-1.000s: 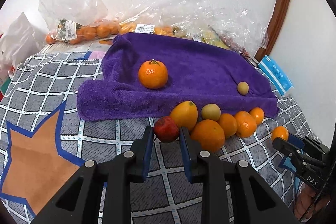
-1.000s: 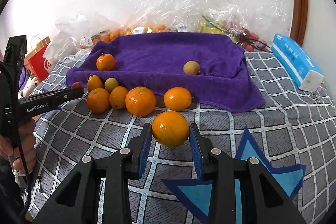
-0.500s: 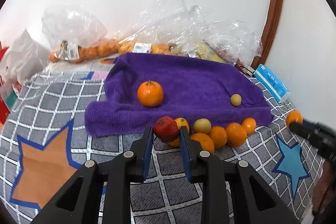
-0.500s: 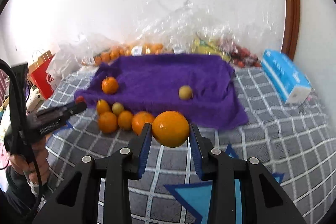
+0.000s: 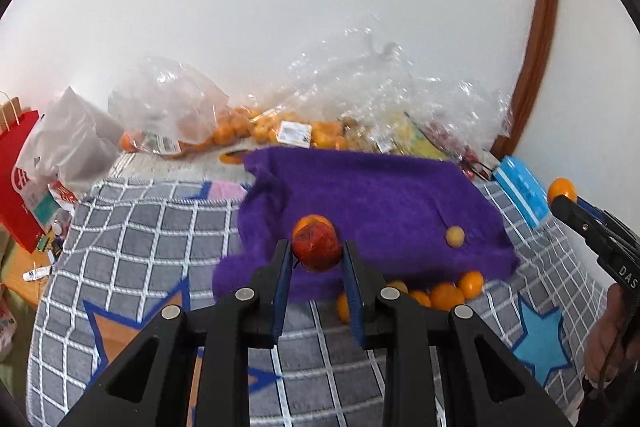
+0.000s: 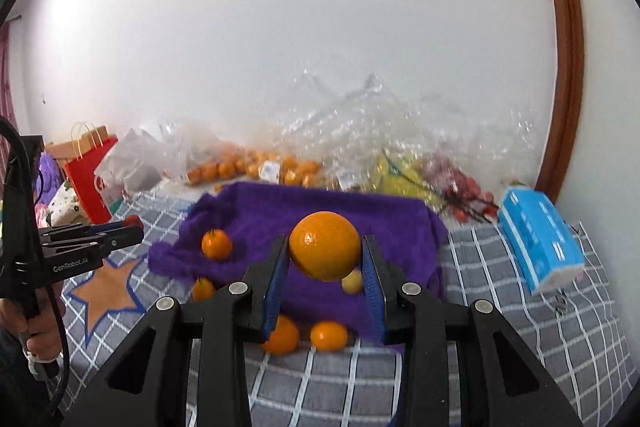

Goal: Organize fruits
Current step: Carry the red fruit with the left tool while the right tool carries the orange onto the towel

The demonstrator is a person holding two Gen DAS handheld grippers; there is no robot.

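My left gripper [image 5: 316,253] is shut on a small red fruit [image 5: 317,247] and holds it high above the purple towel [image 5: 380,203]. An orange on the towel peeks out just behind it. My right gripper [image 6: 325,259] is shut on a large orange [image 6: 325,245], also raised above the towel [image 6: 280,211]. A small yellow fruit [image 5: 455,235] lies on the towel's right part. Several oranges [image 5: 444,294] lie in a row on the checked blanket at the towel's front edge. Another orange [image 6: 216,244] rests on the towel's left part.
Clear plastic bags of oranges and other fruit [image 5: 280,131] lie against the wall behind the towel. A blue tissue pack [image 6: 540,239] sits at the right. A red paper bag [image 5: 16,179] stands at the left. The grey checked blanket [image 5: 132,239] has star patches.
Both grippers have risen well above the blanket with their fruit still held. The towel and the row of oranges now sit lower and farther off in both views.
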